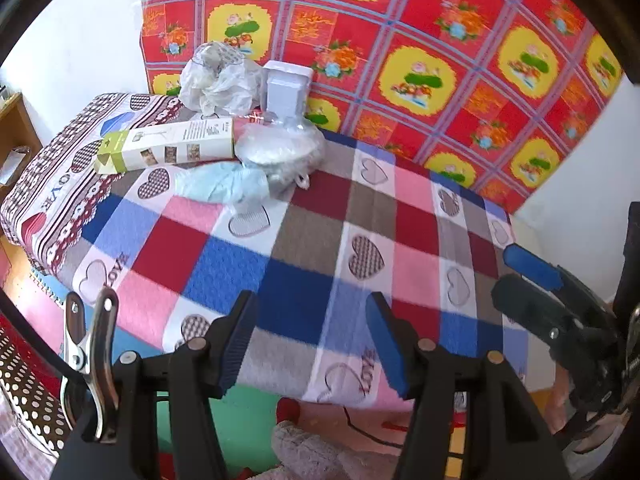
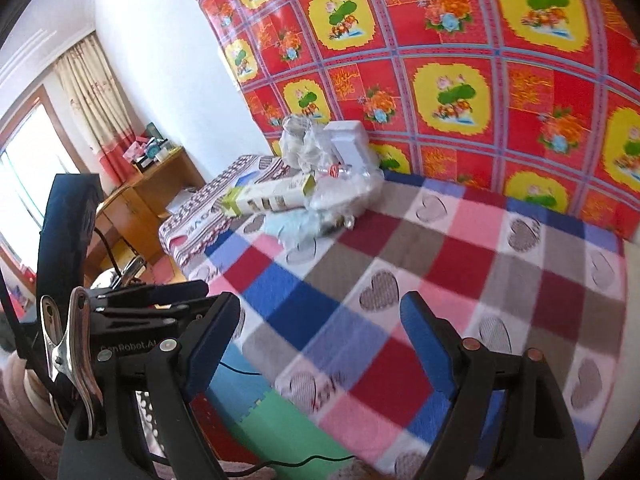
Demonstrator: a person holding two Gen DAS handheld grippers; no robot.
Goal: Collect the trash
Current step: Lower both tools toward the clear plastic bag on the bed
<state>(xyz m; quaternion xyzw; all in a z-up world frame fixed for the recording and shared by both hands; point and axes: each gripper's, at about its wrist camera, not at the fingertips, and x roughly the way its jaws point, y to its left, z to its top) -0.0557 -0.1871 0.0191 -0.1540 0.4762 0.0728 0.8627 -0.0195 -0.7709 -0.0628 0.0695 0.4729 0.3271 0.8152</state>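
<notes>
Trash heaped at eleven o'clock on the checked bed [image 1: 320, 248]: long carton [image 1: 168, 150], pale blue bag [image 1: 220, 186], crumpled plastic [image 1: 218, 78], white box [image 1: 286, 88]. Left tongs [image 1: 310, 346] released and empty, right tongs [image 2: 324, 354] likewise, both well short. Looks like the approach; next, reach across and pinch one piece.

Left hand-held gripper [image 1: 312, 340] and right hand-held gripper [image 2: 320, 340] — both angled downward, jaws apart, holding nothing.

left wrist: over bed [image 1: 304, 240] near edge, tilted down toward far-left trash pile [image 1: 224, 128] | right wrist: same edge, further right | shared: bed, pile [image 2: 316, 184], wall cloth [image 1: 400, 40]
</notes>
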